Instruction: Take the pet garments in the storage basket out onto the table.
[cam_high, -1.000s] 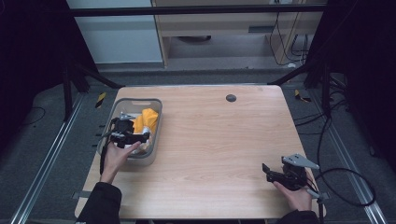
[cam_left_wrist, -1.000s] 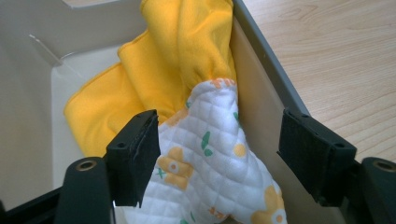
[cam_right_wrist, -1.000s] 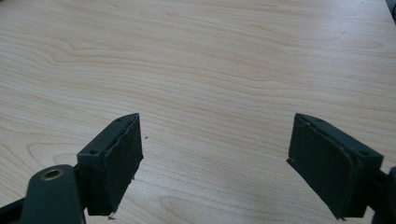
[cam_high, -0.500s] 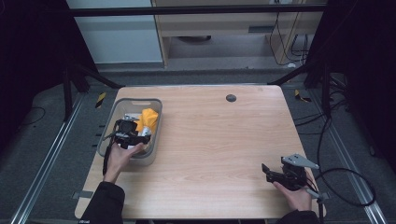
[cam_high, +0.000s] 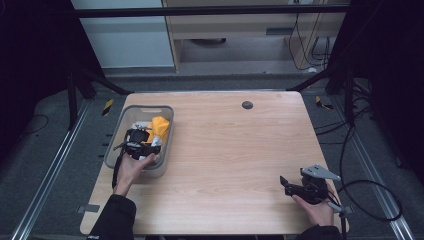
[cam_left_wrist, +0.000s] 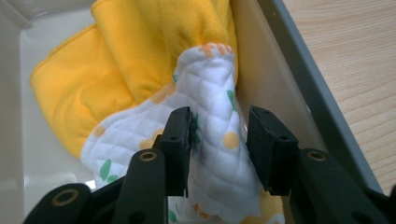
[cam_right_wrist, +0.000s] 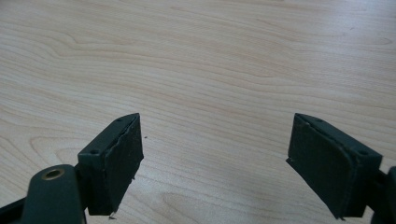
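A grey plastic bin (cam_high: 142, 108) stands at the table's left side. It holds a yellow cloth (cam_high: 160, 127) and a white quilted cloth with orange and green print (cam_left_wrist: 210, 88). My left gripper (cam_high: 142, 137) reaches into the bin. In the left gripper view its jaws (cam_left_wrist: 218, 140) pinch a raised fold of the white cloth, with the yellow cloth (cam_left_wrist: 130, 60) just behind it. My right gripper (cam_high: 284, 184) rests low over the near right corner of the table. Its jaws (cam_right_wrist: 215, 163) are spread wide with only bare wood between them.
The bin's right wall (cam_left_wrist: 280, 70) runs close beside my left gripper's right jaw. A small dark round grommet (cam_high: 247, 105) sits in the wooden tabletop (cam_high: 230, 145) near its far edge. Cables trail off the right side to the floor.
My left gripper has shifted slightly to the right inside the bin and settled onto the white cloth. The right gripper has stayed where it was.
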